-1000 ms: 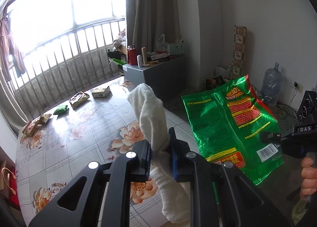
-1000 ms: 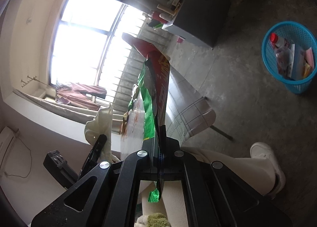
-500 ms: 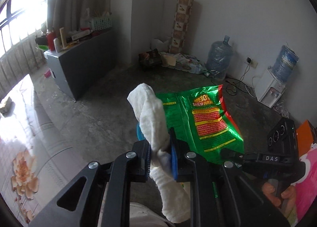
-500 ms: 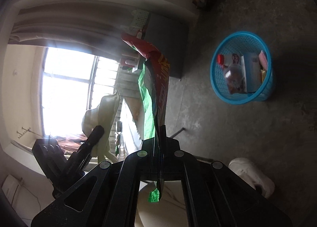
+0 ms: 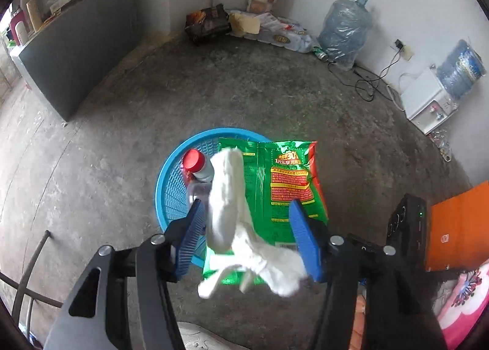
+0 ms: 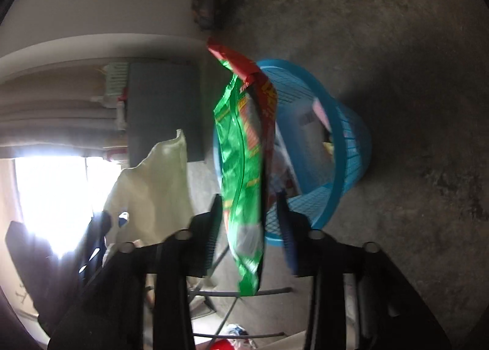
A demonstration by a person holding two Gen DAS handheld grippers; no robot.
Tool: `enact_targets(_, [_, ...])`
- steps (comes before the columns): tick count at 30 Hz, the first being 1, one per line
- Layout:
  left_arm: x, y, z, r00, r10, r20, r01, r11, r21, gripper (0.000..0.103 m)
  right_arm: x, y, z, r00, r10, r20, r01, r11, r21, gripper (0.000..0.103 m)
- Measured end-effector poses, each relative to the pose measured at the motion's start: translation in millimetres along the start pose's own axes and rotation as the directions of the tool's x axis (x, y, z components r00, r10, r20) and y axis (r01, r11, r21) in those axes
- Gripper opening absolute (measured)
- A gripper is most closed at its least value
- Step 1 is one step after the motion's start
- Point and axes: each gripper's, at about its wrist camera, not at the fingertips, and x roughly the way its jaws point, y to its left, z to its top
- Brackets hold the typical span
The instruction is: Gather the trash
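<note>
The left gripper [image 5: 249, 235] has its blue-padded fingers [image 5: 192, 235] spread wide apart, and a white cloth [image 5: 227, 197] sits loose in the gap between them. The cloth's long axis runs away from the camera: its rounded far end points toward the basket, and its ragged near end fans out sideways by the right finger. Whether it touches either pad cannot be told. Just beyond it is a green snack bag [image 5: 282, 188], flat side to the camera, its long axis running away with the red edge at the far end, over the rim of a blue mesh basket [image 5: 171, 185] that stands on the grey concrete floor [image 5: 107, 151]. A bottle with a red cap [image 5: 194, 160] stands in the basket, beside the cloth's far end.

The right gripper [image 6: 250, 227] also has its fingers parted. The snack bag [image 6: 241, 166] lies edge-on between them, touching neither clearly, its length pointing forward and its red end [image 6: 241, 60] farthest out, above the near rim of the basket [image 6: 345, 148]. The cloth [image 6: 156, 185] shows to the left, in front of a bright window [image 6: 58, 191].

Farther off stand a grey cabinet [image 5: 76, 50], a water jug [image 5: 347, 29] and a white dispenser [image 5: 428, 102] by the wall.
</note>
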Motion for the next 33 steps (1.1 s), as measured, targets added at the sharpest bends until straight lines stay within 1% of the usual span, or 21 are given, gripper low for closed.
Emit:
enact_targets(1, [1.4,1.9,-0.4,1.0,0.007,-0.008,-0.007,1.0,-0.003,0.056,3.6,-4.5,1.1,1.0,-0.021,-0.01,0.021,1.0,0.01,0.046])
enact_targets(2, [-0.4,4.7,-0.7,1.0,0.0,-0.005,0.0,1.0,-0.008,0.057,3.6,-5.7,0.7,1.0,-0.019,-0.013,0.019,1.0,0.001,0.047])
enact_targets(3, [-5.0,6.3,-1.6,1.0,-0.008,0.008,0.008,1.0,-0.016,0.059,0.6,-4.7,-1.1,1.0,-0.022,-0.006,0.022,1.0,-0.017,0.05])
enact_targets(4, [-9.5,8.5,-2.2,1.0,-0.006,0.021,0.006,1.0,-0.021,0.062,-3.8,-3.2,-3.1,0.999,-0.032,0.006,0.032,0.999,-0.04,0.058])
enact_targets(5, [-15.9,12.3,-4.8,0.999,-0.002,0.037,0.002,1.0,-0.023,0.062,-7.4,-1.1,-4.9,0.999,-0.045,0.019,0.047,0.997,-0.062,0.061])
enact_targets(8, [-38.7,16.7,-0.7,0.997,0.009,0.083,-0.005,0.999,-0.041,0.063,-21.4,-2.2,-7.2,0.992,-0.115,0.054,0.12,0.989,-0.088,0.062])
enact_targets(10, [-62.0,17.6,0.4,0.992,0.0,0.124,0.007,0.999,-0.052,0.064,-37.4,-5.4,-10.9,0.986,-0.143,0.083,0.15,0.985,-0.087,0.062])
enact_targets(12, [-91.5,16.0,-2.5,0.984,-0.005,0.179,0.012,0.999,-0.039,0.067,-54.8,-7.0,-15.5,0.98,-0.162,0.113,0.174,0.979,-0.104,0.062])
enact_targets(14, [-123.4,12.4,-10.0,0.969,0.007,0.246,-0.003,1.0,-0.017,0.071,-70.1,-1.1,-27.2,0.974,-0.176,0.14,0.197,0.968,-0.154,0.062])
enact_targets(15, [-141.5,10.6,-16.5,0.955,0.029,0.294,-0.028,1.0,-0.007,0.077,-77.4,3.1,-34.9,0.971,-0.186,0.15,0.213,0.959,-0.187,0.062])
enact_targets(16, [-158.0,8.4,-24.0,0.941,0.043,0.337,-0.048,0.999,0.008,0.086,-81.2,9.8,-42.9,0.968,-0.198,0.156,0.229,0.948,-0.222,0.062])
enact_targets(18, [-187.6,6.6,-40.7,0.914,0.072,0.399,-0.092,0.995,0.032,0.092,-93.4,22.7,-63.3,0.965,-0.213,0.153,0.25,0.921,-0.3,0.062])
enact_targets(20, [-215.0,8.7,-61.3,0.897,0.081,0.434,-0.111,0.993,0.044,0.094,-100.8,40.4,-87.0,0.966,-0.214,0.146,0.254,0.89,-0.379,0.065])
enact_targets(22, [-239.7,14.4,-85.4,0.887,0.085,0.455,-0.116,0.992,0.041,0.097,-109.6,64.2,-113.2,0.966,-0.203,0.158,0.255,0.839,-0.48,0.071])
enact_targets(23, [-251.1,17.5,-97.7,0.88,0.099,0.464,-0.128,0.991,0.03,0.097,-111.9,77.2,-126.6,0.964,-0.199,0.176,0.263,0.805,-0.532,0.072])
enact_targets(26, [-283.8,30.7,-138.8,0.864,0.18,0.471,-0.179,0.983,-0.046,0.097,-129.5,116.2,-175.4,0.961,-0.172,0.218,0.276,0.67,-0.689,0.081])
enact_targets(28, [-304.5,41.9,-166.4,0.86,0.206,0.466,-0.183,0.979,-0.094,0.097,-137.4,138.4,-203.6,0.959,-0.147,0.24,0.281,0.586,-0.76,0.088])
enact_targets(29, [-314.8,48.4,-180.7,0.855,0.225,0.467,-0.187,0.974,-0.126,0.097,-140.4,149.2,-217.0,0.958,-0.136,0.253,0.286,0.541,-0.791,0.09])
enact_targets(30, [-324.5,54.7,-194.3,0.848,0.252,0.467,-0.197,0.967,-0.163,0.097,-143.3,160.0,-231.7,0.956,-0.121,0.266,0.291,0.495,-0.819,0.092])
enact_targets(31, [-334.2,60.7,-208.3,0.837,0.294,0.462,-0.219,0.953,-0.21,0.097,-147.1,170.1,-246.4,0.954,-0.103,0.283,0.298,0.449,-0.842,0.095])
enact_targets(33, [-352.9,72.3,-237.2,0.805,0.373,0.462,-0.246,0.918,-0.313,0.097,-153.7,186.9,-273.9,0.945,-0.051,0.324,0.32,0.354,-0.879,0.095])
